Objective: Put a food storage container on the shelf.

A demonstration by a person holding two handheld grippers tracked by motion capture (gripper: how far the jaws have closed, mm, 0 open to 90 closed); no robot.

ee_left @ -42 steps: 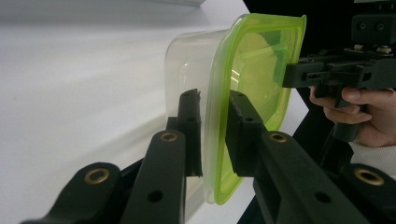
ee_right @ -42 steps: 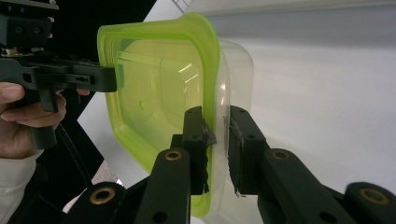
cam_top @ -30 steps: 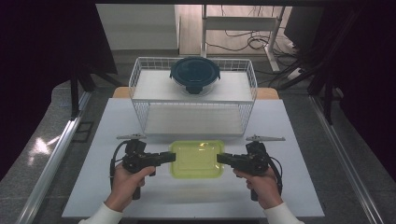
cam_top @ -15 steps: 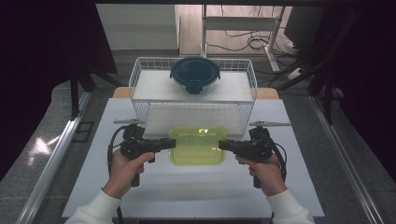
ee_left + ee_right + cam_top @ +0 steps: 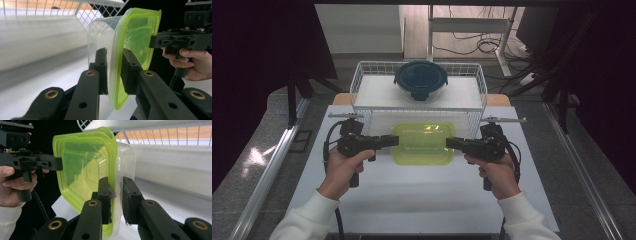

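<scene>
Both grippers clamp container (image 5: 422, 144) rims: left gripper (image 5: 393, 140) at 9 o'clock, right gripper (image 5: 451, 144) at 3; wire basket (image 5: 362, 82) at 12.

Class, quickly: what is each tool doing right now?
Left tool: shut on the green-lidded container, at its rim.
Right tool: shut on the same container's opposite rim.

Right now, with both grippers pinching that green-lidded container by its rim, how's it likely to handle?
The container looks empty through its clear walls, so probably light. The left gripper and right gripper clamp only its thin rim, which may flex. The smooth plastic could slip if either grip eases.
</scene>
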